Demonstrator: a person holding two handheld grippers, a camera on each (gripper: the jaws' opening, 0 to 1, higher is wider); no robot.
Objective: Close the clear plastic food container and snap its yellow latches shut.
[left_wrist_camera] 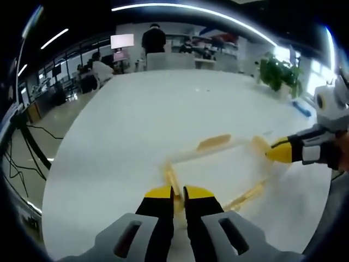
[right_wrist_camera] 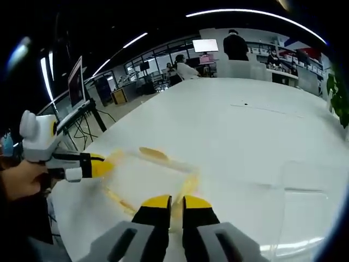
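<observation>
The clear plastic container lies on the white table with yellow latches on its sides. My left gripper is shut, its yellow tips at the container's near-left latch. From the right comes my right gripper, its tips against the right-hand latch. In the right gripper view the same container lies just ahead of the shut right gripper, whose tips meet a latch. The left gripper reaches in from the left, held by a hand.
A faint clear rectangular sheet lies on the table to the right of the container. A potted plant stands at the table's far right. Cables run over the floor on the left. People and desks are far behind.
</observation>
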